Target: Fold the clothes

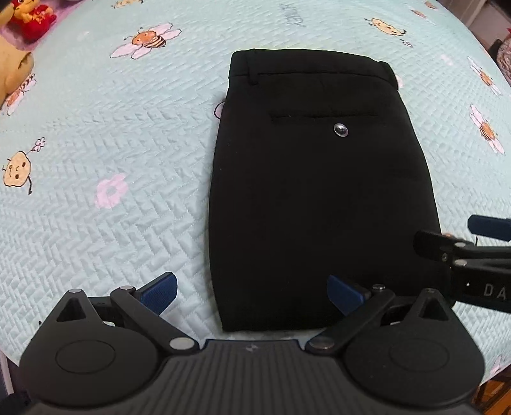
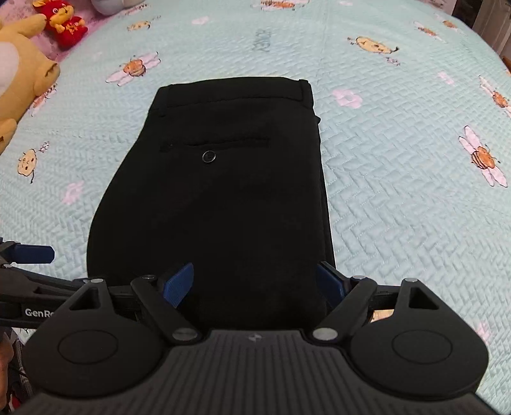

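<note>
folded black trousers (image 1: pixel 316 191) lie flat on the pale green quilted bedspread (image 1: pixel 111 127), waistband at the far end, back pocket button (image 1: pixel 340 130) facing up. your left gripper (image 1: pixel 252 292) is spread wide at the near left corner of the fold, one blue pad (image 1: pixel 159 292) over the quilt, the other over the cloth. your right gripper (image 2: pixel 254 282) is likewise wide, both pads over the near edge, gripping nothing. plush toys (image 2: pixel 64 22) sit at the far left.

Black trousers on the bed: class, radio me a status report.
Left tool open, right tool open, both empty. Black trousers folded flat on the quilt. Nothing blocking; soft toys far off.
</note>
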A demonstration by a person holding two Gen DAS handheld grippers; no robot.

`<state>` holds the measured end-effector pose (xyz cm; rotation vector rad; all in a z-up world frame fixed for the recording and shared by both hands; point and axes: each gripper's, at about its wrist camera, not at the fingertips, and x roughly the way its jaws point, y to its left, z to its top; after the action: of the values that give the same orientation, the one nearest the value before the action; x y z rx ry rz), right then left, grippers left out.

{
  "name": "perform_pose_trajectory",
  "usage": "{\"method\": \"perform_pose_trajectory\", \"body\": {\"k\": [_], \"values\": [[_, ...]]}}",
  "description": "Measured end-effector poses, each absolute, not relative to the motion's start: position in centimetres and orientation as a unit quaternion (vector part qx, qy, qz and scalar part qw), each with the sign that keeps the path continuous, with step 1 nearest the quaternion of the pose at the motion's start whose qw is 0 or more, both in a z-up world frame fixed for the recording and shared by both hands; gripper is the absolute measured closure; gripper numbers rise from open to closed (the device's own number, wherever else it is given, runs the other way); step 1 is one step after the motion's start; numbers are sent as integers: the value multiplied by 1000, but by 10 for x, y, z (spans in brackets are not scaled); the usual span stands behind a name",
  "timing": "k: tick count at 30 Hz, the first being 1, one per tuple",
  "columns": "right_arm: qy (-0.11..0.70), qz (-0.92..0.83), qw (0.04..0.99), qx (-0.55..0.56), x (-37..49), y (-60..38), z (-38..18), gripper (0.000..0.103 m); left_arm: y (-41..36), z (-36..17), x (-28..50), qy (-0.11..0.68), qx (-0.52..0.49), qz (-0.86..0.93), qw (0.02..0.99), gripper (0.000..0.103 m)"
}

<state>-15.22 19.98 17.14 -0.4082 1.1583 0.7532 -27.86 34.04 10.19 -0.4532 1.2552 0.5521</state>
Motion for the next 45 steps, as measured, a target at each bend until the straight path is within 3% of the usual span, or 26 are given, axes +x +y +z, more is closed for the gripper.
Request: {"method": "perform_pose_trajectory", "body": {"k": [14,45], "values": [[543,333,747,-192,-126,226,158,20,355,92,-239,610,-158,239,739,0],[534,337,751,-192,-139,221,168,20,359,103,-252,605,-172,257,734,0]]}}
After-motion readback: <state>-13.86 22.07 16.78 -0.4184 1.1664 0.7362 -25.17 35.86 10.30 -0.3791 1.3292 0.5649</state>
